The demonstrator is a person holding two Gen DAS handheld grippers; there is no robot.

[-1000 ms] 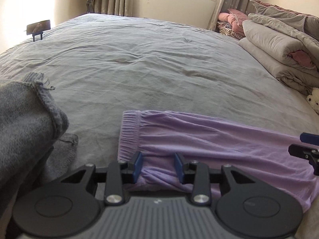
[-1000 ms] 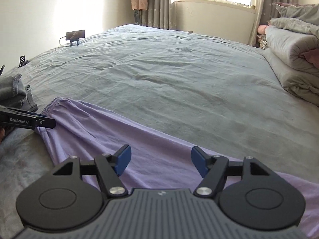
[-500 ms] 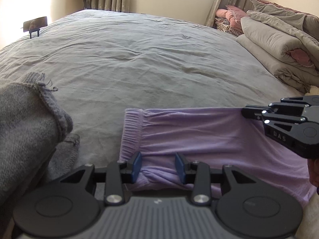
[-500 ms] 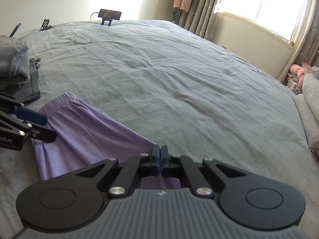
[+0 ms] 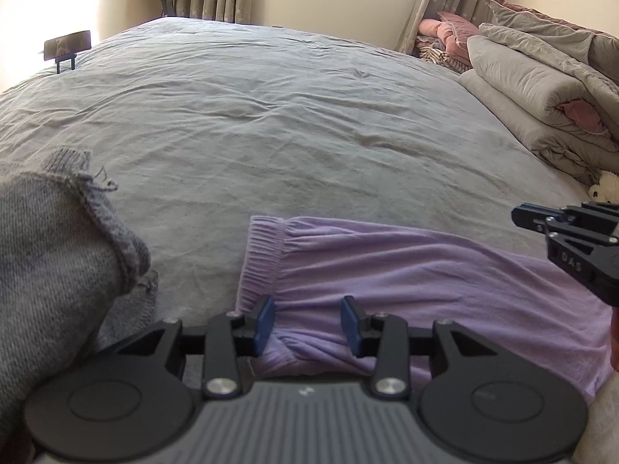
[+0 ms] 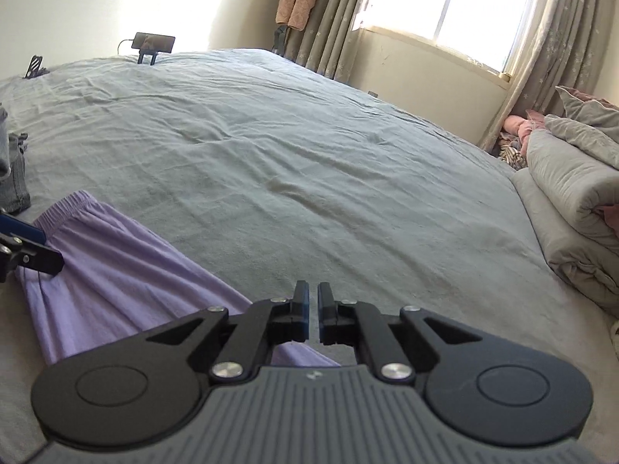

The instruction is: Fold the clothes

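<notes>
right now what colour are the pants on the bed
Light purple pants, plain with no pattern; clearest in the left wrist view.

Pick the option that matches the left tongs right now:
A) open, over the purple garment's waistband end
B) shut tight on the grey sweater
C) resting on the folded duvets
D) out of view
A: the left tongs show a wide gap between the blue pads, with the purple garment lying under them.

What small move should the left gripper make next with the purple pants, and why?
Probably close the left gripper: its jaws stand apart with a bunched edge of the pants between them, not yet pinched.
</notes>
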